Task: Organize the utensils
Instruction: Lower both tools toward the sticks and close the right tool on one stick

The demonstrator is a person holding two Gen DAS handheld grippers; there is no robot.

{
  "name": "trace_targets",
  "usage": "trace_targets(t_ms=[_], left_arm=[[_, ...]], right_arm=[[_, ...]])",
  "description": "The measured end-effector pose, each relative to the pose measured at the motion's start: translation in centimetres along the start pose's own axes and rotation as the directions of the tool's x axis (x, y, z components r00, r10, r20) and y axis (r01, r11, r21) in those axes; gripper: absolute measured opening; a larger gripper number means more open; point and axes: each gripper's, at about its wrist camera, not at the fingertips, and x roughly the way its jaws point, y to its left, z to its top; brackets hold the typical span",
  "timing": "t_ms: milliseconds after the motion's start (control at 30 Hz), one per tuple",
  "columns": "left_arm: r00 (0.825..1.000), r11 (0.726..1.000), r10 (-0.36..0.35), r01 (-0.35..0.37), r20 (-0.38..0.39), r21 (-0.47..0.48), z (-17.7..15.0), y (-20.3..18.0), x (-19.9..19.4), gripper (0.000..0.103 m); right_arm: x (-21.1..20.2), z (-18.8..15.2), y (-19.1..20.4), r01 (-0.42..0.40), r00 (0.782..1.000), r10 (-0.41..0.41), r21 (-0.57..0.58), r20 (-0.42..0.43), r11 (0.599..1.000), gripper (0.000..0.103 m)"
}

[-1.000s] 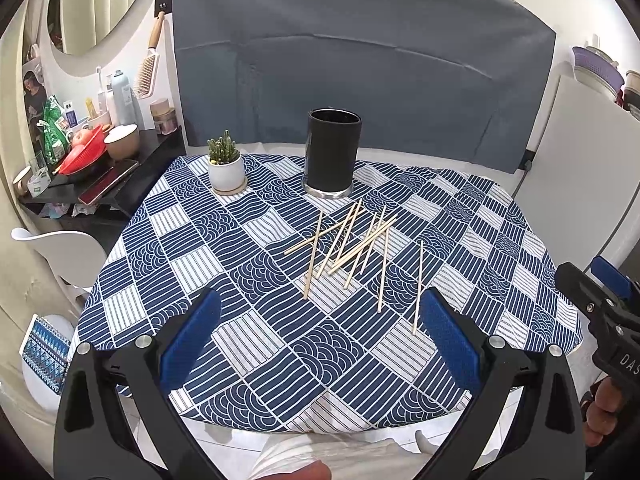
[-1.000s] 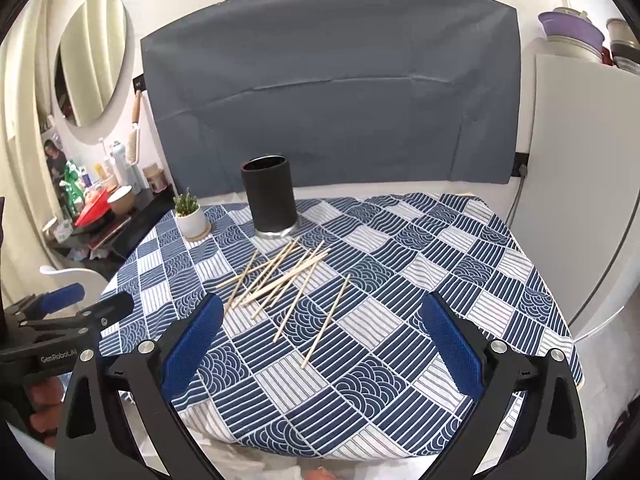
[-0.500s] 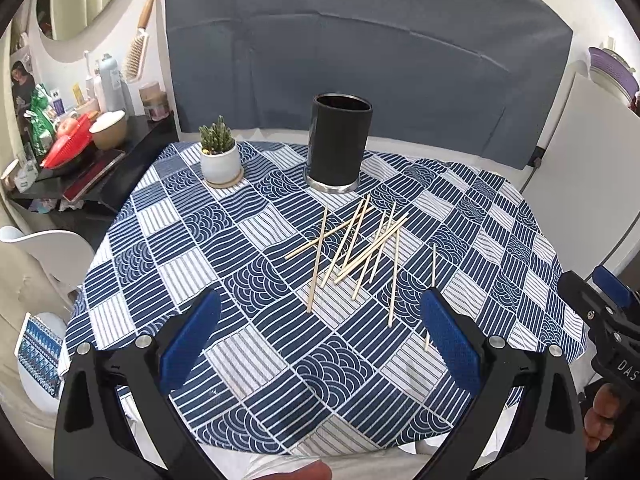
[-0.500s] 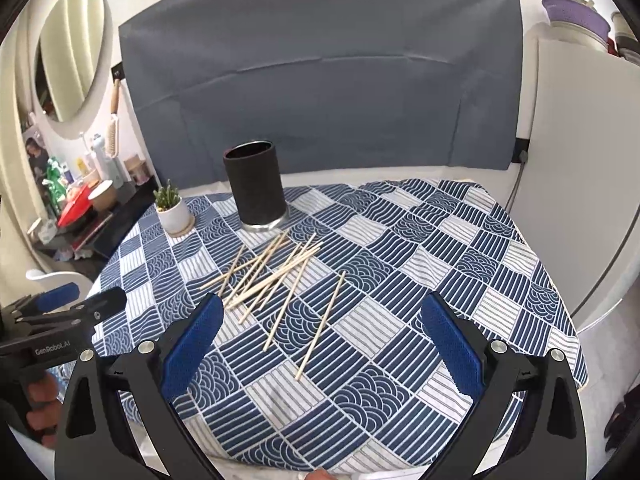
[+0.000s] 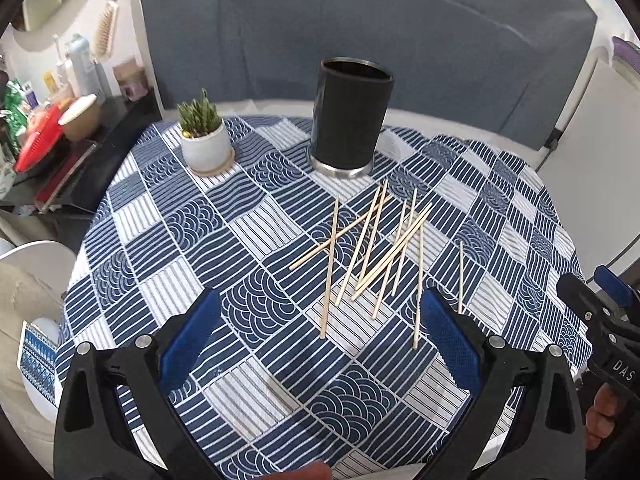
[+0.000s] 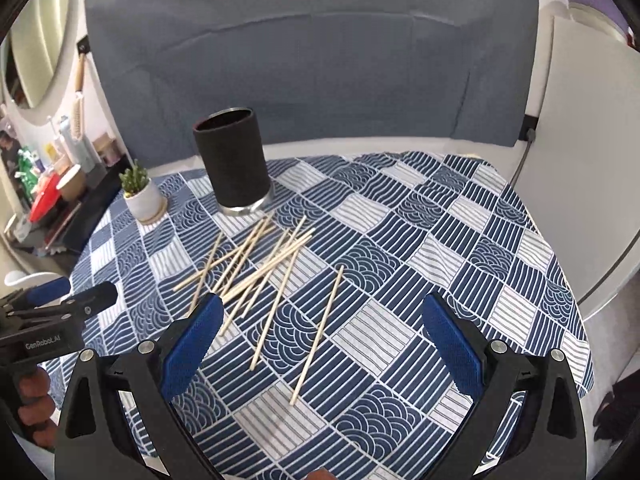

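Hovering over the near edge of the worktop point(image 5: 248, 396), left tongs point(image 5: 320, 340) and right tongs point(image 6: 320, 340) both gape wide, nothing btwn the blue pads. Sticks point(image 5: 372, 248) lie scattered in a loose, crossing pile on the checked cloth, mid-worktop, just in front of the black cup point(image 5: 350, 116), which stands upright w/ nothing seen inside. One stick point(image 6: 318, 334) lies apart, right of the pile. Small potted plant point(image 5: 204, 140) sits left of the cup.

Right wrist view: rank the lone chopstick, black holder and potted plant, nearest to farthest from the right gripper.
From the right gripper:
1. Lone chopstick, between its fingers.
2. Black holder, back left.
3. Potted plant, far left, about as far; too close to call.
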Motion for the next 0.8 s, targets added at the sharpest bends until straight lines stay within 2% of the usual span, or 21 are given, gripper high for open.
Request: trace_targets(t_ms=[200, 367, 500, 800], left_arm=[[0.997, 1.0, -0.015, 0.014, -0.081, -0.018, 1.5, 1.1, 3.9, 0.097], [0.985, 0.998, -0.049, 0.044, -0.164, -0.037, 2.1, 1.7, 7.7, 0.097], [0.975, 0.999, -0.046, 0.043, -0.216, -0.016, 2.2, 1.7, 10.3, 0.097], [0.949, 1.0, -0.022, 0.026, -0.315, 0.01, 1.8, 2.3, 14.9, 0.097]], right_arm=[[3.5, 0.9, -0.1, 0.032, 0.997, -0.031, 0.007, -0.077, 0.999, 0.095], [6.7, 0.9, -0.9, 0.035, 0.986, -0.03, 0.033, -0.163, 0.999, 0.095], [9.2, 0.5, -0.8, 0.086, 0.977, -0.086, -0.005, -0.194, 0.996, 0.095], [15.0, -1.2, -0.9, 0.151, 0.935, -0.152, -0.029, -0.322, 0.988, 0.095]])
